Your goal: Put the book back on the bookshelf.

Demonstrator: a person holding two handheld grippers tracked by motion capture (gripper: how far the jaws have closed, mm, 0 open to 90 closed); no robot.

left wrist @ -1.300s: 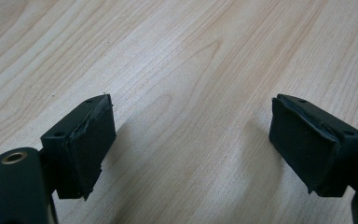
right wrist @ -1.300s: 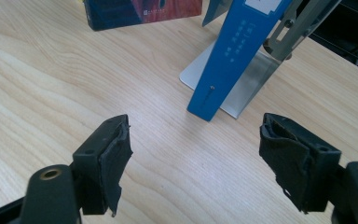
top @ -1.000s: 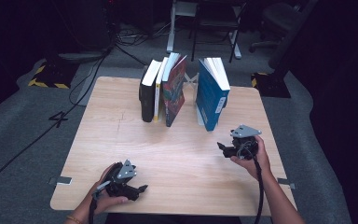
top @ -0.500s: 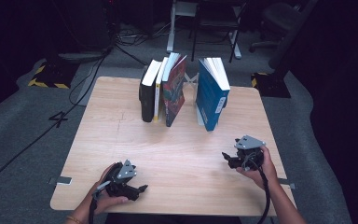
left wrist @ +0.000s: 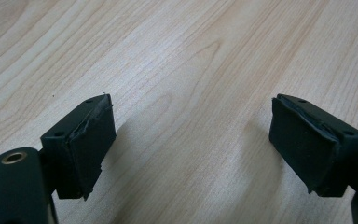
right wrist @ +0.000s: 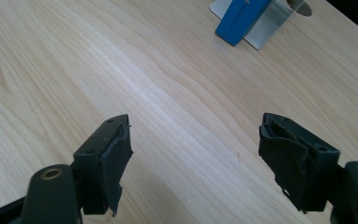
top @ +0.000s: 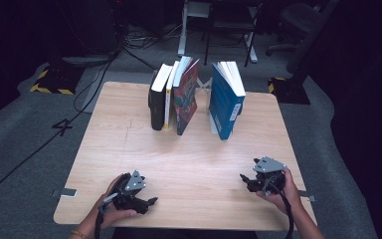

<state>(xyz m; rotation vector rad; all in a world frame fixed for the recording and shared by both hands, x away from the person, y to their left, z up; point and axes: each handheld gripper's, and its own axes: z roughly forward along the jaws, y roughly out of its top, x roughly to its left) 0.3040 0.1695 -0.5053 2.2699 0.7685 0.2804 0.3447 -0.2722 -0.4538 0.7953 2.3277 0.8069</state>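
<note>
High view: both tools, left (top: 149,201) and right (top: 245,179), spread empty; books (top: 179,94) stand well apart.

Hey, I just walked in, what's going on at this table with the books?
A person sits at a light wooden table with a black two-jaw gripper in each hand. The left gripper and the right gripper both sit low near the table's near edge, jaws open and holding nothing. At the far side, a row of upright books stands: a black book, a red patterned book, and, apart from them, a blue book leaning against a metal bookend. Neither gripper touches any book.
</note>
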